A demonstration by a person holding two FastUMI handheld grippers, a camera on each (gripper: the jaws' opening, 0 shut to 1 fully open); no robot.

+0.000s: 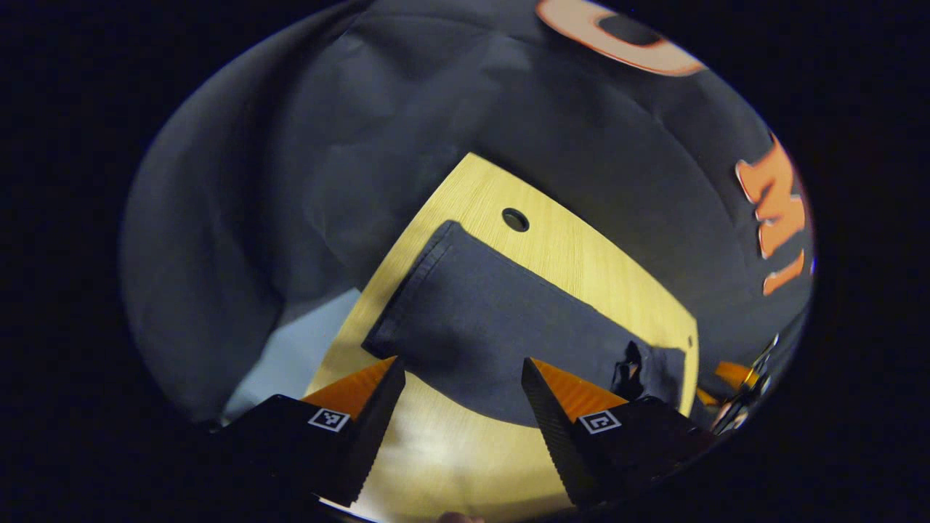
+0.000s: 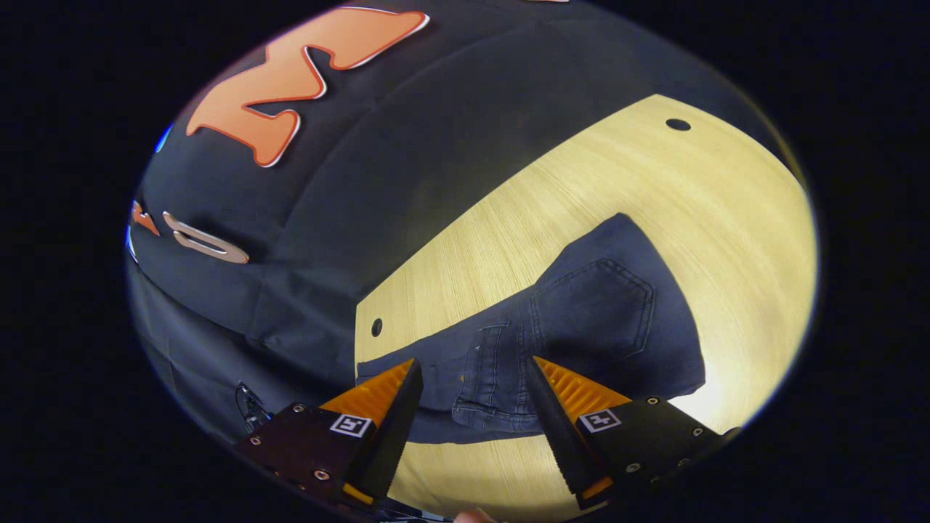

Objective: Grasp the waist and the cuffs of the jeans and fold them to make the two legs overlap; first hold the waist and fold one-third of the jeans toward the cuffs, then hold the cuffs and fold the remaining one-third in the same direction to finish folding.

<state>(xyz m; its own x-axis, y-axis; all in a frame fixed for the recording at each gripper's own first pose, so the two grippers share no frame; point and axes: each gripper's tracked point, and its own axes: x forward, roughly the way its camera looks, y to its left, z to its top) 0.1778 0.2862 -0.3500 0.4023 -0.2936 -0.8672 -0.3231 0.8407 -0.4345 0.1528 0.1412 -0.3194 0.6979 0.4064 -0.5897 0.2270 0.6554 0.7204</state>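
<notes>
The dark blue denim jeans (image 2: 603,319) show slightly paler stitching outlining a back pocket (image 2: 592,305). The light yellow wooden table (image 1: 581,254) carries fine straight grain lines and small black round holes (image 1: 515,219).

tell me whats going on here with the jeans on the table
A person holds a two-finger gripper in each hand above a pair of dark jeans spread on a wooden table. The left gripper hangs open over the leg end, where the hemmed cuff lies flat. The right gripper hangs open over the waist end, near the back pocket. Neither gripper's fingers press on the cloth, so no grasp has been made at this moment.
</notes>
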